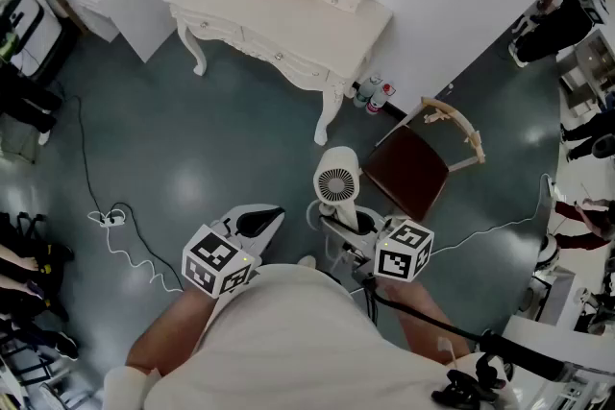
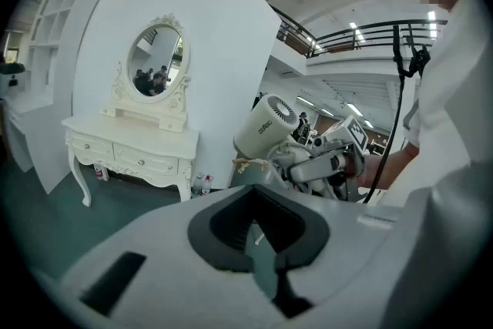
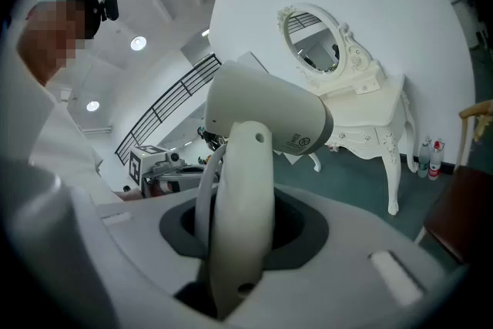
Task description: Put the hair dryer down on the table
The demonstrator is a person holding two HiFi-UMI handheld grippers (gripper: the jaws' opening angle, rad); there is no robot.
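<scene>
The hair dryer (image 3: 269, 115) in my right gripper (image 3: 235, 258) is smooth, matt cream plastic, and my jaws' shell is matt grey plastic. At upper centre, the table (image 1: 279, 10) looks like white-painted carved wood. The floor (image 1: 192, 139) is glossy, and the chair seat (image 1: 408, 170) is dark with a slight sheen.

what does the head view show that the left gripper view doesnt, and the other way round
Only the head view: the floor cable and the left gripper's marker cube. Only the left gripper view: the balcony railing and people reflected in the oval mirror. Both: the white dressing table, the bottles by its leg and the hair dryer held in the right gripper.
</scene>
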